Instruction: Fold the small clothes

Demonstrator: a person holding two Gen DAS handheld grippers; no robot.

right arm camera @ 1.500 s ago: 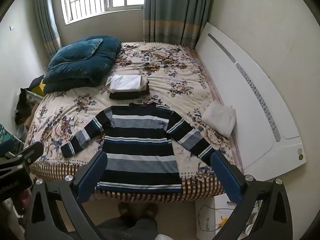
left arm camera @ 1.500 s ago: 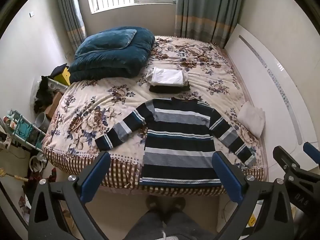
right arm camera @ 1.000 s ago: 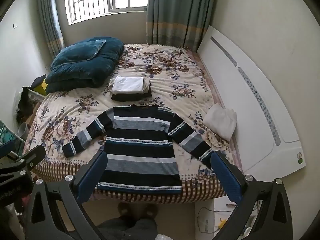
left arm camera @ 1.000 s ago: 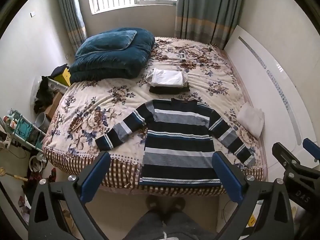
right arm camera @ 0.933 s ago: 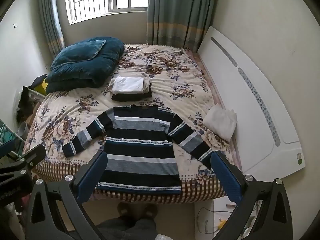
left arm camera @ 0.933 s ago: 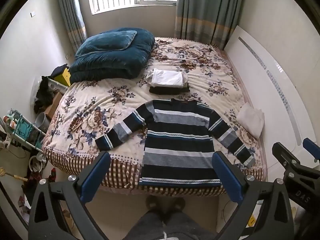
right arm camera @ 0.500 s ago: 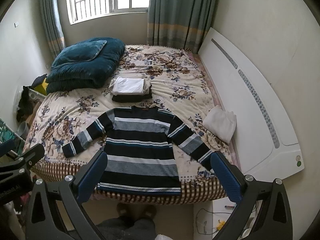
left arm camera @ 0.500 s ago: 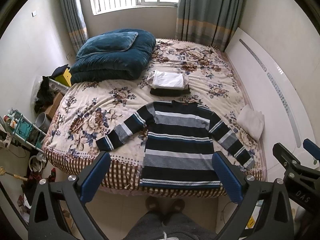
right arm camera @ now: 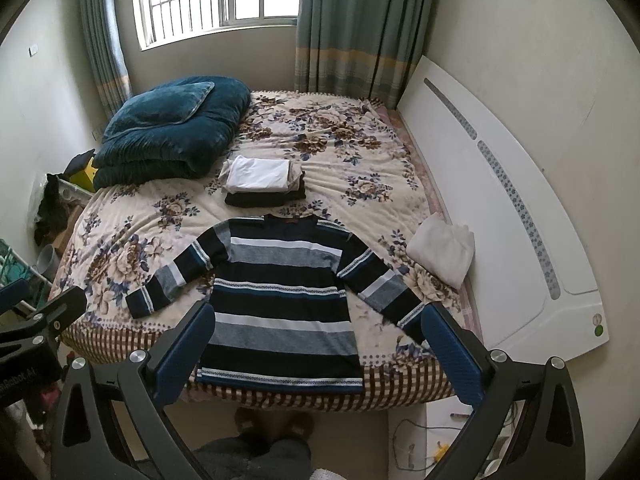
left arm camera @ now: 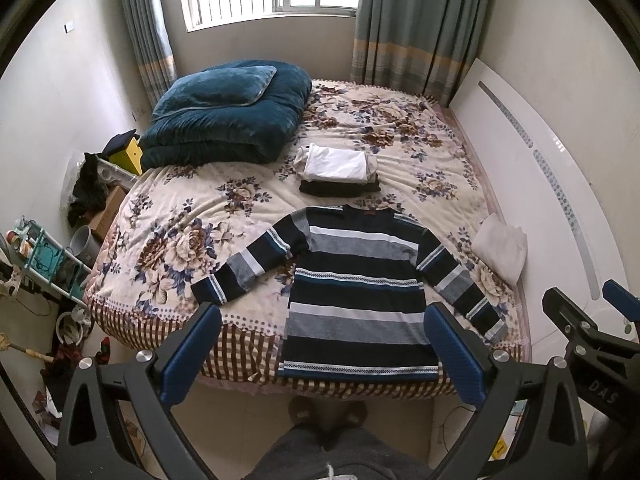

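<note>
I hold the left gripper (left arm camera: 320, 356) and right gripper (right arm camera: 316, 352) spread wide, empty, above the bed's foot. The navy-and-grey striped knit sweater (left arm camera: 356, 288) lies flat ahead, long axis pointing away, one sleeve toward each gripper.

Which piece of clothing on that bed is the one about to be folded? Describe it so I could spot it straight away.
Start at the floral bedspread and come to its near edge, above the checked border. There a striped sweater lies flat with both sleeves spread out. Unlike the folded white and dark stack behind it and the white bundle by the headboard, it is unfolded and banded navy, grey and white.
</note>
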